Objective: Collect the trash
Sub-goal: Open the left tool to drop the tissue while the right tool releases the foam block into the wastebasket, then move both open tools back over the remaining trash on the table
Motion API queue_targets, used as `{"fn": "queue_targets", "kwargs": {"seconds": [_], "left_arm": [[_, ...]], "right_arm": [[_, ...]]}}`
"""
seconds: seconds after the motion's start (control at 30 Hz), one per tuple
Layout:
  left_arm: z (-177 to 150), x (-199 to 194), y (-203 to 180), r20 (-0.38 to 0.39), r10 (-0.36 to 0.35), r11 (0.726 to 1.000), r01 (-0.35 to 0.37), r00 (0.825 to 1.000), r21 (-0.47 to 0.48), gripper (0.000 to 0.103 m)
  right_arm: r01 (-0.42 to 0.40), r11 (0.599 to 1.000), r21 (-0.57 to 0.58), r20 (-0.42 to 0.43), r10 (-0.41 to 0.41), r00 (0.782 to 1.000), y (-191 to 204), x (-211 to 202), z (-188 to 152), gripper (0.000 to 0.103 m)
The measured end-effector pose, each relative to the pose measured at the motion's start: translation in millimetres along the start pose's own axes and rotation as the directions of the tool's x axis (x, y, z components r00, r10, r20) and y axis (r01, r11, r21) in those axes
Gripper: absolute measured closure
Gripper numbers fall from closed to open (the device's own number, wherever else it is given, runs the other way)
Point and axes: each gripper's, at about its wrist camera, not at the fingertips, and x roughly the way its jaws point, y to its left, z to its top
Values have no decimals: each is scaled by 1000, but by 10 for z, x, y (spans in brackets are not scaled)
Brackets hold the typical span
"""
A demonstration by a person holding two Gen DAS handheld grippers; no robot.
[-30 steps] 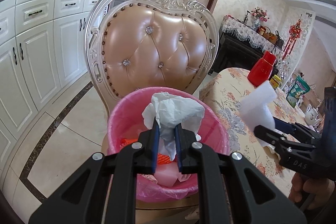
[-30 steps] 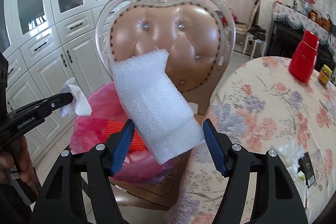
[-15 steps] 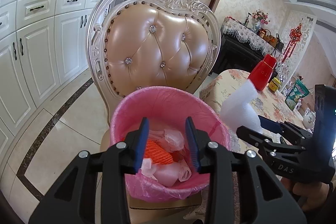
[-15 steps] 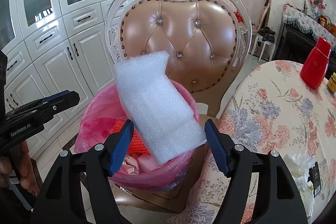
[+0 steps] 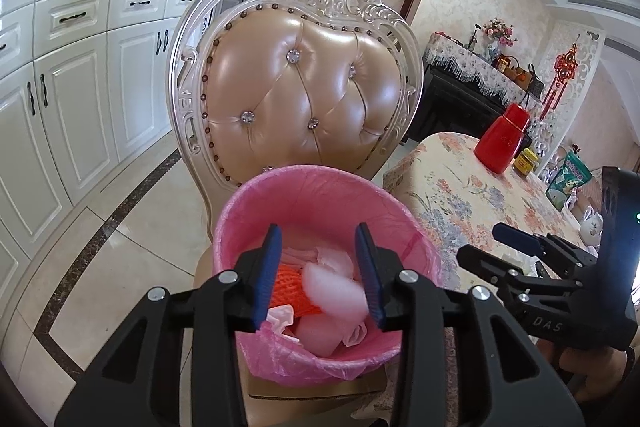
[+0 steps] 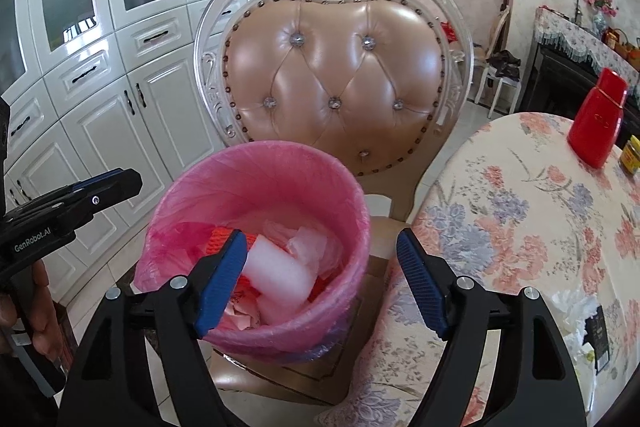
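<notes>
A bin lined with a pink bag (image 5: 320,187) (image 6: 260,167) stands on the seat of an ornate chair. Inside lie a white foam block (image 6: 280,275) (image 5: 332,291), crumpled tissue (image 6: 312,243) and orange netting (image 5: 286,283). My left gripper (image 5: 318,269) is open and empty just above the bin's near rim. My right gripper (image 6: 320,279) is open and empty over the bin's right side; it also shows in the left wrist view (image 5: 516,247).
The chair's tufted leather back (image 5: 304,99) rises behind the bin. A table with a floral cloth (image 6: 520,219) lies to the right, with a red bottle (image 6: 598,123), a small jar (image 6: 630,155) and white paper with a dark packet (image 6: 588,323). White cabinets (image 5: 60,87) line the left wall.
My left gripper opened and the tissue dropped into the bin. Then my right gripper opened and the foam block fell in on top of the trash.
</notes>
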Motion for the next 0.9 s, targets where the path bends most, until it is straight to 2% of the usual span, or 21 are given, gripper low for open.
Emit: {"fn": "queue_targets", "kwargs": {"seconds": [0.3,0.37,0.9], "left_arm": [[-28,33,-280,-6,-26,999,27,1000,44,66],[-36,45,-367,-9,-37,998,37,999,55,63],[-186,182,-1246,-49,-121,978,127,991,168,60]], "right_arm": [[66,997,42,30,-67,997,-292,-283,-176,27],[83,995,56,37,-85,996,-387,-366,-229,26],[231,951,206,48,-245,968,-1381,-1000,-757,24]]}}
